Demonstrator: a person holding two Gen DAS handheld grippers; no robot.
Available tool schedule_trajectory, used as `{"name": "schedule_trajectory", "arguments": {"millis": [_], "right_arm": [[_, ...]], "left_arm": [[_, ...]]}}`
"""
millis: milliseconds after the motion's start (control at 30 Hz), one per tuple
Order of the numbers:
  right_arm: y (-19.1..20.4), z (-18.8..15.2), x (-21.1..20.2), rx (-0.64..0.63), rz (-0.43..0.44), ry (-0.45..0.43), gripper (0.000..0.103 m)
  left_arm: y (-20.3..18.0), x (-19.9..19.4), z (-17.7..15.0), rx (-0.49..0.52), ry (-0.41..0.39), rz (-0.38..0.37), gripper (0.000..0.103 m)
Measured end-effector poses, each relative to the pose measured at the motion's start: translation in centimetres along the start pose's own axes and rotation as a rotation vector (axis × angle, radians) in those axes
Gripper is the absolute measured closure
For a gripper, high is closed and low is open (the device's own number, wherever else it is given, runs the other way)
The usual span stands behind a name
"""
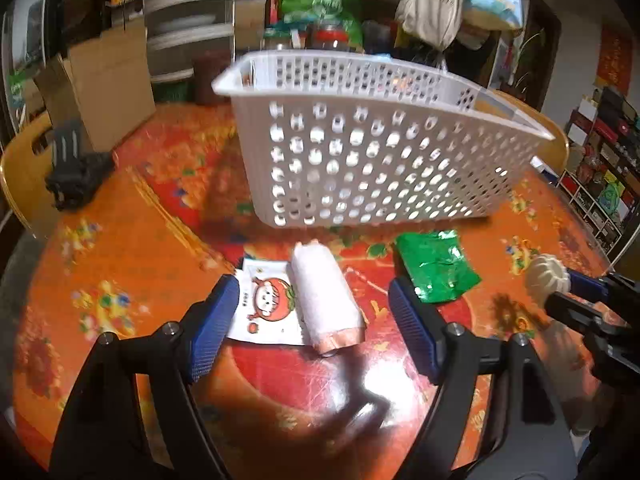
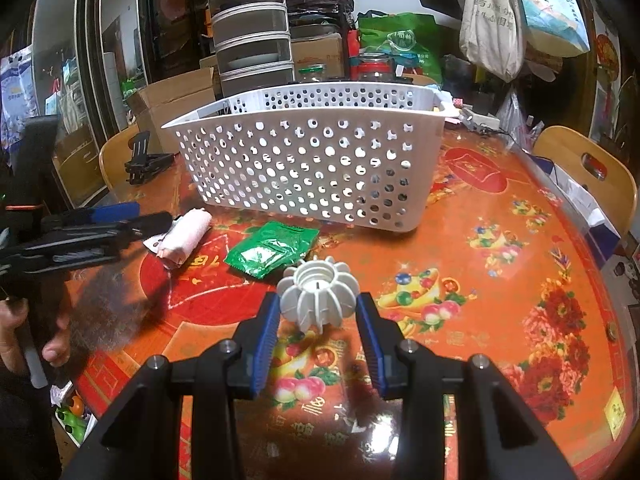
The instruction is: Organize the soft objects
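A white perforated basket (image 1: 372, 168) stands on the round table, also in the right wrist view (image 2: 304, 168). In front of it lie a rolled pink-white cloth (image 1: 326, 300) (image 2: 186, 236) on a white cartoon packet (image 1: 266, 304), and a green foil packet (image 1: 436, 266) (image 2: 272, 248). My left gripper (image 1: 314, 312) is open, its fingers on either side of the roll and just above it. My right gripper (image 2: 316, 312) is shut on a white ribbed ball (image 2: 317, 298) (image 1: 547, 280), held above the table to the right of the green packet.
The table (image 2: 500, 280) has a red-orange patterned cover. A black clamp stand (image 1: 74, 172) sits at the left edge. Cardboard boxes (image 1: 104, 80), jars, stacked containers (image 2: 252, 28) and hanging bags (image 2: 492, 24) crowd behind the basket. Wooden chairs (image 2: 588, 176) stand around.
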State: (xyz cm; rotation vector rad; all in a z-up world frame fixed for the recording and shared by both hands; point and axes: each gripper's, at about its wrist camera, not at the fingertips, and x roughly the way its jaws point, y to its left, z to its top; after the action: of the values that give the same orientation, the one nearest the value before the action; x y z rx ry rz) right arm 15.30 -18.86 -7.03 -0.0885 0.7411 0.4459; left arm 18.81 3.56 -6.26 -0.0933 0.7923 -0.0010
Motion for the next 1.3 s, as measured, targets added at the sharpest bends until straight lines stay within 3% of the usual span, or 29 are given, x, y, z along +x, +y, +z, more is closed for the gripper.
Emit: {"name": "schedule_trajectory", "arguments": {"millis": [67, 133, 300, 500, 733, 900, 1200, 1267, 1300], "right_arm": [[-0.2, 0.0, 0.0, 0.007, 0.000, -0.002, 0.065], [-0.4, -0.1, 0.0, 0.011, -0.002, -0.003, 0.065], [-0.6, -0.1, 0.1, 0.018, 0.000, -0.005, 0.065], [-0.6, -0.1, 0.1, 0.017, 0.000, -0.005, 0.065], [-0.4, 0.0, -0.1, 0.014, -0.006, -0.009, 0.065], [-0.1, 0.3, -0.2, 0.008, -0.005, -0.011, 0.065], [0.3, 0.5, -0.2, 0.003, -0.005, -0.012, 0.065], [0.3, 0.5, -0.1, 0.005, -0.007, -0.011, 0.065], [0.2, 0.4, -0.2, 0.006, -0.008, -0.011, 0.065]], "left_arm": [[-0.3, 1.1, -0.1, -0.005, 0.021, 0.024, 0.034], [-1.0, 1.7, -0.2, 0.024, 0.032, 0.052, 0.047], [-2.1, 2.9, -0.3, 0.056, 0.068, 0.064, 0.068], [-2.6, 2.8, -0.6, 0.060, 0.060, 0.069, 0.072], [-2.5, -0.3, -0.9, 0.056, -0.008, 0.061, 0.077], [-2.1, -2.5, -0.6, 0.053, -0.052, 0.055, 0.090], [-0.4, -3.5, -0.7, 0.044, -0.053, 0.028, 0.091], [0.0, -4.0, -1.2, 0.054, -0.051, 0.013, 0.085], [0.1, -4.1, -1.5, 0.061, -0.050, 0.024, 0.072]]}}
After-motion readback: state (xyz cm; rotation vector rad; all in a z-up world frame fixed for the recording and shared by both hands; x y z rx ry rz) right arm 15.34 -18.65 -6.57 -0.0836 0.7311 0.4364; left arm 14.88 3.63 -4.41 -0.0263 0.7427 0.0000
